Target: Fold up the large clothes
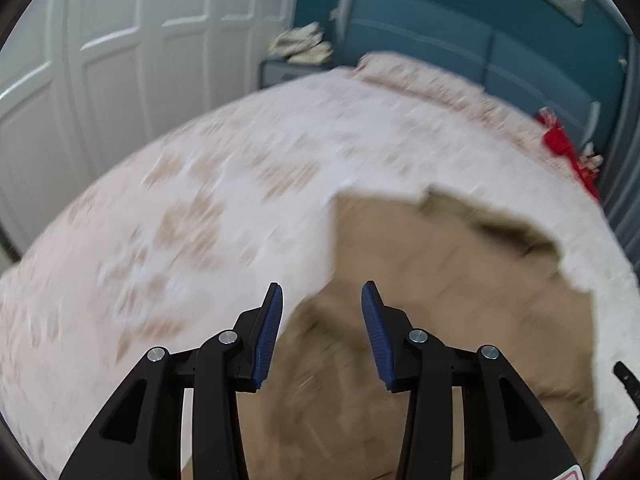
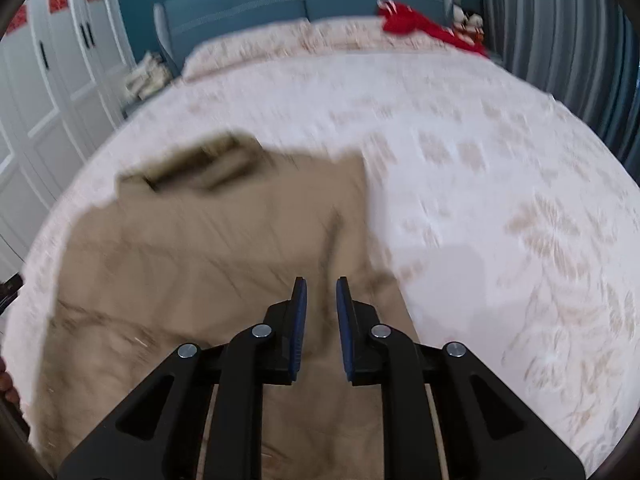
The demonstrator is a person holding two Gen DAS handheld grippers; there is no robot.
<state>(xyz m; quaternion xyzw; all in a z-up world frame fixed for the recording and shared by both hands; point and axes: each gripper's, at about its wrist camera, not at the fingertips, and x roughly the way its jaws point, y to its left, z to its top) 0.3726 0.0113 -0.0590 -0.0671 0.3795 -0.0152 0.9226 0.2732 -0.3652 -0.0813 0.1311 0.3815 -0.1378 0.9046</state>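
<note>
A large tan garment (image 1: 432, 304) lies spread on the bed, with a darker collar at its far edge. In the right wrist view the garment (image 2: 192, 272) fills the lower left. My left gripper (image 1: 322, 292) is open and empty, above the garment's left edge. My right gripper (image 2: 321, 286) is open with a narrow gap and empty, above the garment's right part. Both views are motion-blurred.
The bed has a white and beige patterned cover (image 2: 480, 160) and a blue headboard (image 2: 304, 0). A red item (image 2: 420, 26) lies near the pillows. White wardrobe doors (image 1: 120, 60) stand at left, a curtain (image 2: 560, 40) at right.
</note>
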